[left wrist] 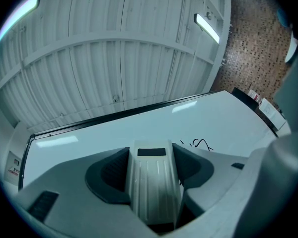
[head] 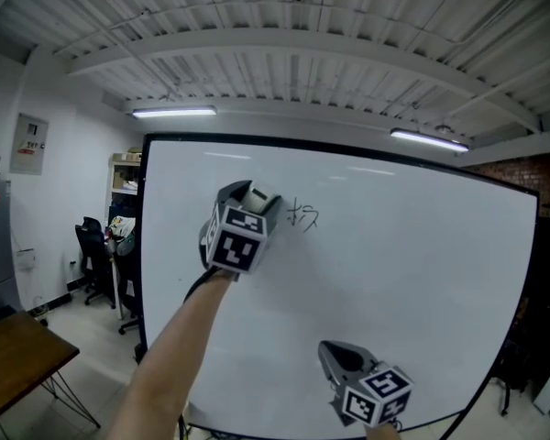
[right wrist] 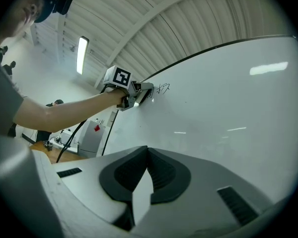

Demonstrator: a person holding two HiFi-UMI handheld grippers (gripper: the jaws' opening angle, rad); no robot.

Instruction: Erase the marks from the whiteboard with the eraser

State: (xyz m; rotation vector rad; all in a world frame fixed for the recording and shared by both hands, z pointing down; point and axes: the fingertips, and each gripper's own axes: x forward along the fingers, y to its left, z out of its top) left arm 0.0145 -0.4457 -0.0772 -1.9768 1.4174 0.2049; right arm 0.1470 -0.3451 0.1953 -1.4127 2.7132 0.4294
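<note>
At the far left of the head view, our left claw is raised to the upper left part of the whiteboard. Its jaws stand wide and are clamped on the sides of the eraser, a pale ribbed block whose front end points at the board. The eraser is right up at the surface, but we cannot tell whether it actually presses on it.

Moving right, the marks are a small black scribble at about three o'clock from the eraser and just beside it. The rest of the board looks clean to us. We judge that the wiping step is about to begin: the eraser is held and brought to the board, and the scribble is not yet rubbed out.

The next move calls for pressing the eraser flat against the board and sweeping it toward three o'clock across the scribble. It will probably need to go back and forth, with enough pressure that no grey smear is left.

Further right and low, at about five o'clock from the left claw, our right claw hangs near the board's bottom edge. Its jaws are together on nothing, so it has no part in the wipe and should only keep out of the eraser's path
</note>
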